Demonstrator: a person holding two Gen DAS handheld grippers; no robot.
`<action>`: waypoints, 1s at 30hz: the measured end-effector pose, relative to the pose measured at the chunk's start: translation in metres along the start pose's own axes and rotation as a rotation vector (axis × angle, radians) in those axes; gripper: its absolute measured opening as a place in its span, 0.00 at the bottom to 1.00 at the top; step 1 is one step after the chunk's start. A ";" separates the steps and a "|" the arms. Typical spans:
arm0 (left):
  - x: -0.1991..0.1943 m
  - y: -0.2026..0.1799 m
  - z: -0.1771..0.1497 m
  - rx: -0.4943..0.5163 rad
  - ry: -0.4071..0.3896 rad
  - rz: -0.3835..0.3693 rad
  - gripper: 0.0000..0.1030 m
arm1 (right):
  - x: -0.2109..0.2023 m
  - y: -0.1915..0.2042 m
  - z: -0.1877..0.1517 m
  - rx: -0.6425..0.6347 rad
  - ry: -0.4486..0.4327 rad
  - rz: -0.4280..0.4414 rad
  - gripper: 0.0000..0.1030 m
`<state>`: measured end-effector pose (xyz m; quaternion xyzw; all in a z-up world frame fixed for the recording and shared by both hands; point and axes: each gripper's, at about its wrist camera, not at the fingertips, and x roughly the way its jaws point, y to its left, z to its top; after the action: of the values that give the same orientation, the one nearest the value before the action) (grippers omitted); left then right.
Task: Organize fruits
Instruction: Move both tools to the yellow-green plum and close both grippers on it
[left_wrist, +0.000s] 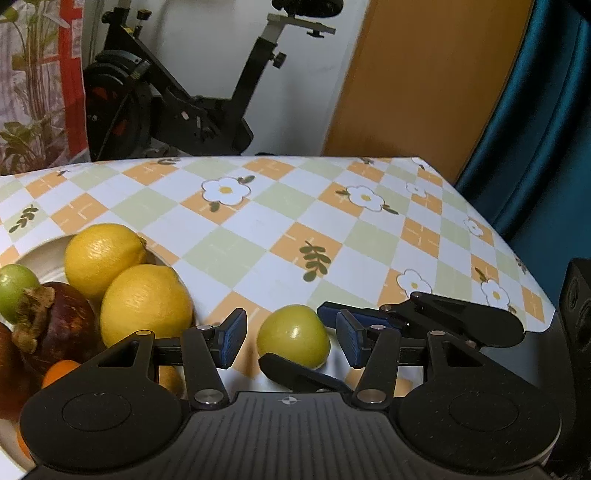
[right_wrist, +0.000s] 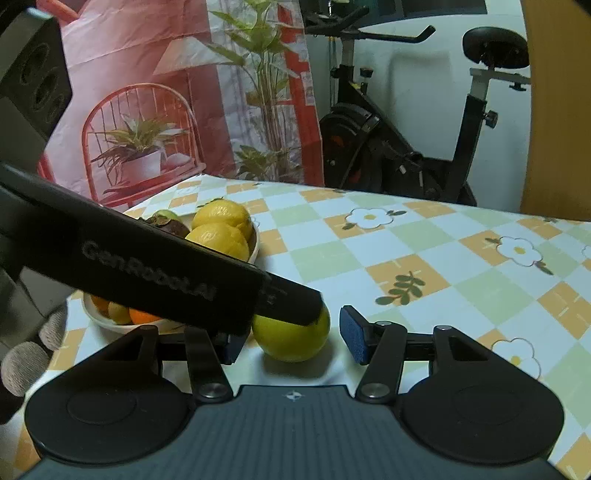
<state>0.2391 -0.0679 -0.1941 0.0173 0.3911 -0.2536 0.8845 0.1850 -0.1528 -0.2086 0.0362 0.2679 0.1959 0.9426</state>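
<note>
A yellow-green round fruit rests on the checked tablecloth, just right of a white bowl. The bowl holds two lemons, dark mangosteens, a green fruit and small orange ones. My left gripper straddles the loose fruit, with a small gap at each blue pad. My right gripper straddles the same fruit from the other side, and its pads also stand off it. In the right wrist view, one of the left gripper's fingers lies across the fruit's far top.
The tablecloth's far edge runs close behind, with an exercise bike beyond it. A teal curtain and a wooden door stand at the right. A gloved hand shows at the left edge.
</note>
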 end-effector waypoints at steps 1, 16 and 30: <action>0.002 -0.001 -0.001 0.007 0.003 0.002 0.54 | 0.000 0.000 0.000 0.000 0.003 0.004 0.55; 0.012 -0.002 -0.007 0.021 0.033 0.001 0.51 | 0.000 -0.007 -0.003 0.050 0.030 0.050 0.54; 0.009 -0.002 -0.011 0.021 0.024 -0.003 0.48 | 0.001 -0.005 -0.003 0.038 0.047 0.071 0.49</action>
<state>0.2353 -0.0709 -0.2078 0.0289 0.3989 -0.2585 0.8793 0.1861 -0.1570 -0.2131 0.0590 0.2922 0.2247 0.9277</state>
